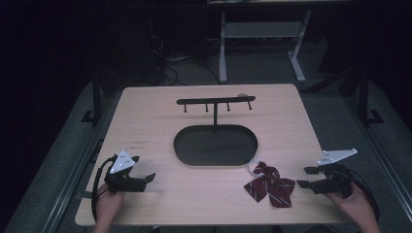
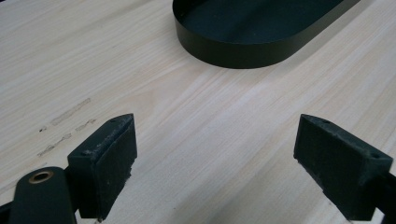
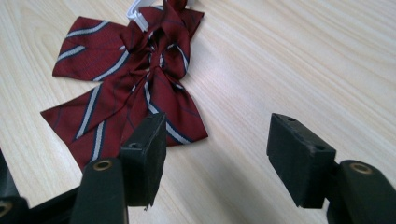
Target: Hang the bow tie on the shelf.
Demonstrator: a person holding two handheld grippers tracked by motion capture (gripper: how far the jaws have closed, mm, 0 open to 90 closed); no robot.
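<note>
Bow tie (image 1: 269,185) flat on table (image 1: 145,126), at 5 o'clock off stand's tray (image 1: 215,145). Right gripper (image 1: 307,177) wide, empty, nearer; tie just beside at its 9 o'clock. Left gripper (image 1: 145,178) wide, empty, well apart. Tie's long axis roughly 10-to-4.

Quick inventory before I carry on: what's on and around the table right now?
table: one, light wood, centre
stand: one, black, hooked bar on a post, rising from the tray's far edge
tray: one, black, oval, mid-table
bow tie: one, dark red with white stripes, white strap, near right of the tray
desk frame: one, white, behind the table
left gripper: black, open, near-left
right gripper: black, open, beside the bow tie
hands: two, at the near edge
</note>
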